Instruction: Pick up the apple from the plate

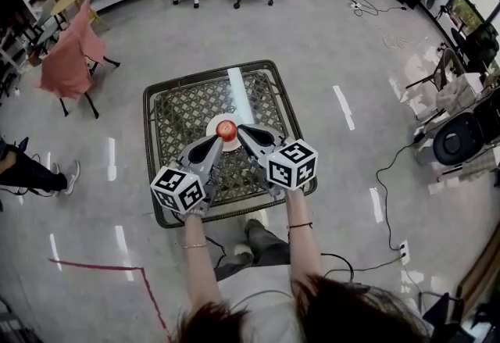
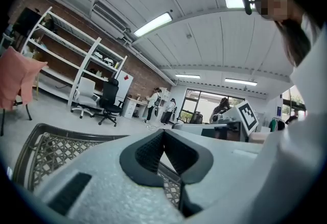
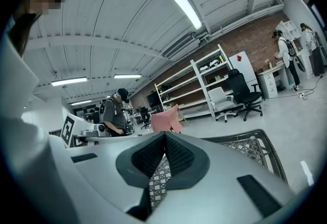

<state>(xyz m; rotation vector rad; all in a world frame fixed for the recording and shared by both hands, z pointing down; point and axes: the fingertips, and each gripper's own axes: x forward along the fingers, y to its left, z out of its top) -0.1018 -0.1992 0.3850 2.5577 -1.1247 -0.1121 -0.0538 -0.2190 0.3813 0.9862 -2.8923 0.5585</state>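
Apple (image 1: 226,129) on plate (image 1: 217,120), lattice table (image 1: 180,111), draped chair (image 1: 69,60) nearby

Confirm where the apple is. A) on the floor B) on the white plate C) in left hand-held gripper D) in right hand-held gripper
B: the apple sits on the white plate; the left hand-held gripper and right hand-held gripper flank it, shut and empty.
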